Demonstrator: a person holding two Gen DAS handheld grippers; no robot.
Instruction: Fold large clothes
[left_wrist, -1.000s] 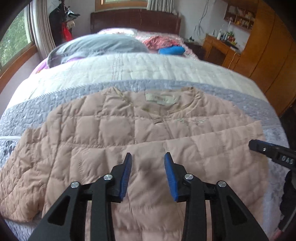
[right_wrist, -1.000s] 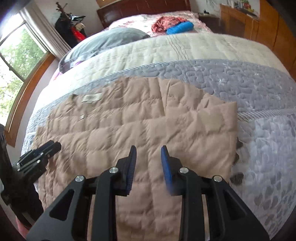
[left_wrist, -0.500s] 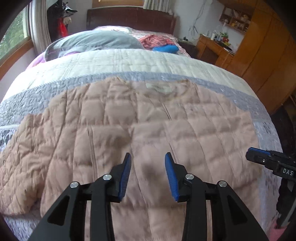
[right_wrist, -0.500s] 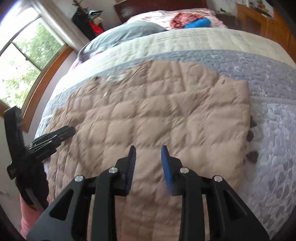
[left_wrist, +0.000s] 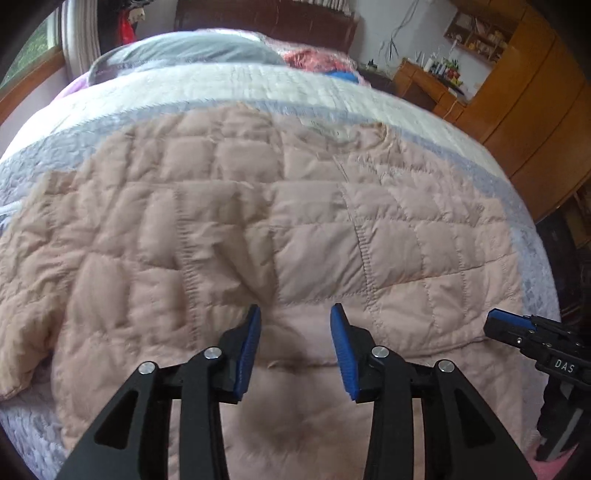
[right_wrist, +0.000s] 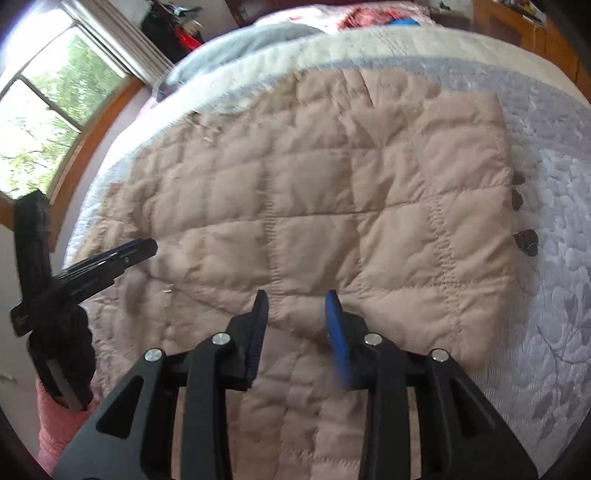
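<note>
a bed (left_wrist: 524, 206) with a grey quilt holds a pink quilted jacket (left_wrist: 295, 229) spread flat. left gripper (left_wrist: 295, 347) and right gripper (right_wrist: 297, 325) hover just above it, jaws opening, nothing held; bare quilt lies right of the jacket's folded edge.

A pale pink quilted jacket (left_wrist: 280, 236) lies spread flat on a bed (left_wrist: 258, 85) covered with a grey and cream quilt, its collar and label toward the headboard and one sleeve trailing to the left edge. The left gripper (left_wrist: 295, 343) hangs over the jacket's lower middle, its blue-padded jaws opening with nothing between them. The tip of the right gripper (left_wrist: 506, 325) pokes in from the right over the jacket's edge, and wooden cabinets (left_wrist: 532, 110) stand beyond the bed.
</note>
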